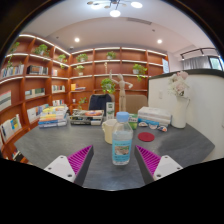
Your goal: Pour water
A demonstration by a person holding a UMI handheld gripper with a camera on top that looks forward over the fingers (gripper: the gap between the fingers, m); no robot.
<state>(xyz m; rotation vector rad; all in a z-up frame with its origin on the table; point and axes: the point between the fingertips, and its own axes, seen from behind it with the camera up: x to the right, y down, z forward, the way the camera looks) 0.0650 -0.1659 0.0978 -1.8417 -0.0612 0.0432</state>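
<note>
Bookshelves (pixel 40 80), stacked books (pixel 55 116), flowers (pixel 180 86)

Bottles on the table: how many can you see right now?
1. A clear water bottle with a blue cap stands on the grey table, just ahead of the open fingers and between them. Others may be hidden among the clutter behind it.

one water bottle (pixel 122 140), one red lid (pixel 146 136), two stacks of books (pixel 53 116)

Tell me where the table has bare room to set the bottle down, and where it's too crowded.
Bare tabletop lies left of the bottle, in front of the book stacks. Right of the bottle, a patch runs under the red lid. Behind it, books and box crowd it. The bottle stands ahead of the open gripper.
</note>
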